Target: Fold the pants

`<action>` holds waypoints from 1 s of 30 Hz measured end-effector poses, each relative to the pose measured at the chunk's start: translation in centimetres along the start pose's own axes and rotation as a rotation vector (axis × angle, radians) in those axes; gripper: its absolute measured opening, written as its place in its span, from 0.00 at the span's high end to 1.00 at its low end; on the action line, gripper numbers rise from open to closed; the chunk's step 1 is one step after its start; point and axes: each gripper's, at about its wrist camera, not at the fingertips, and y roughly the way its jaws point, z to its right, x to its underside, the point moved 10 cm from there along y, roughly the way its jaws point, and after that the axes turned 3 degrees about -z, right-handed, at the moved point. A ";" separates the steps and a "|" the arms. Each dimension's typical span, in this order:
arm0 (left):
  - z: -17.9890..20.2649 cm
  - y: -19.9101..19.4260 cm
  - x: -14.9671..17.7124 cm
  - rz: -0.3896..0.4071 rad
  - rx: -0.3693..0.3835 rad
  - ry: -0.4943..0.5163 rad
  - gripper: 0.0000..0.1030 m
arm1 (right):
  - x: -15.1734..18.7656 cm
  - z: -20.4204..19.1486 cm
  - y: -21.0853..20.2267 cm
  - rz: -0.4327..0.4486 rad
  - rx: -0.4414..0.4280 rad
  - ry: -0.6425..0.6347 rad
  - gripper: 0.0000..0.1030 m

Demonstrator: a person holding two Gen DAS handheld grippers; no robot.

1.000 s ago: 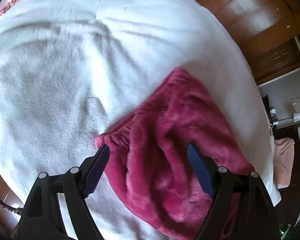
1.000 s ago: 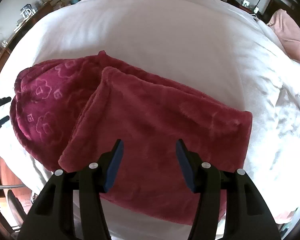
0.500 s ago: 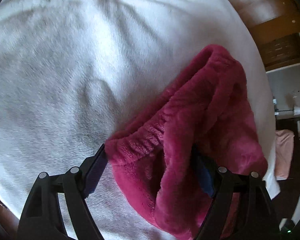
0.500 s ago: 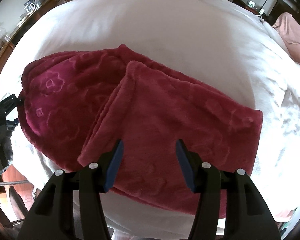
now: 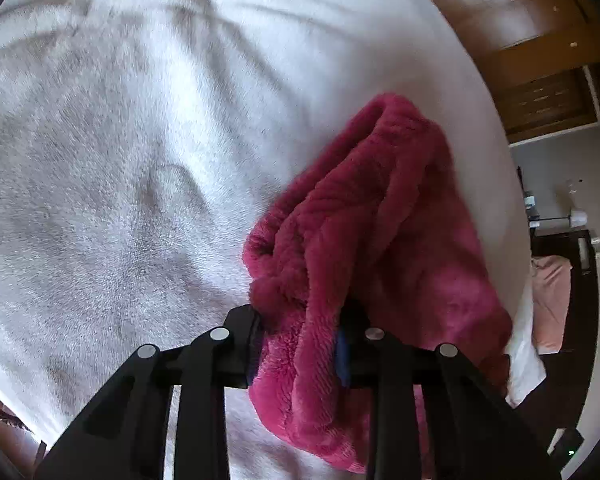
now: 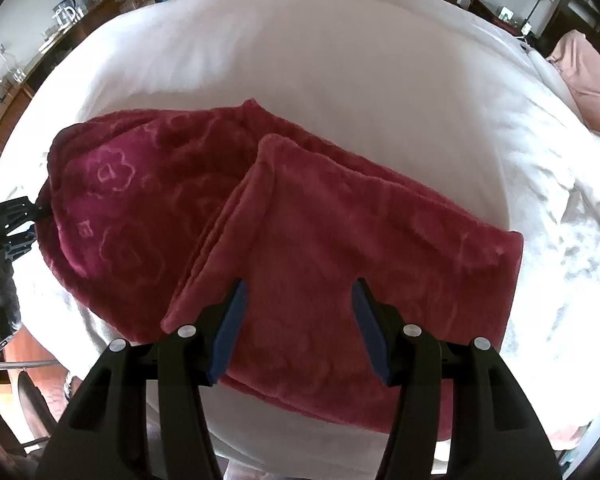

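Observation:
Fuzzy magenta pants (image 6: 320, 240) lie partly folded on a white bed, the legs doubled over the seat. In the left wrist view the jaws of my left gripper (image 5: 300, 344) are closing on the gathered waistband end of the pants (image 5: 364, 232), with the fleece bunched between the blue pads and lifted off the bed. The left gripper (image 6: 18, 220) also shows at the far left of the right wrist view, at the waistband. My right gripper (image 6: 298, 324) hovers open above the folded leg section, nothing between its fingers.
The white bedspread (image 5: 132, 152) spreads wide to the left and beyond the pants. A pink pillow (image 6: 588, 80) lies at the bed's far right. A wooden wardrobe (image 5: 520, 40) stands past the bed, and a cluttered side counter (image 6: 40, 52) is at the upper left.
The left jaws, wide apart around the waistband before, have closed onto it and bunched the fleece upward. The right gripper drifted slightly across the pants, its jaws unchanged.

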 end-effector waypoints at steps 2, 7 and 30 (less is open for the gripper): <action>0.4 -0.8 0.0 0.014 0.011 0.005 0.74 | -0.1 0.2 -0.2 0.007 -0.008 0.002 0.46; 2.7 -3.4 0.0 0.064 0.058 0.036 0.75 | -0.2 1.2 -0.5 0.020 -0.024 0.017 0.46; 30.1 -8.5 12.5 0.116 0.245 0.467 0.76 | 2.5 12.6 -2.8 0.070 -0.110 0.123 0.46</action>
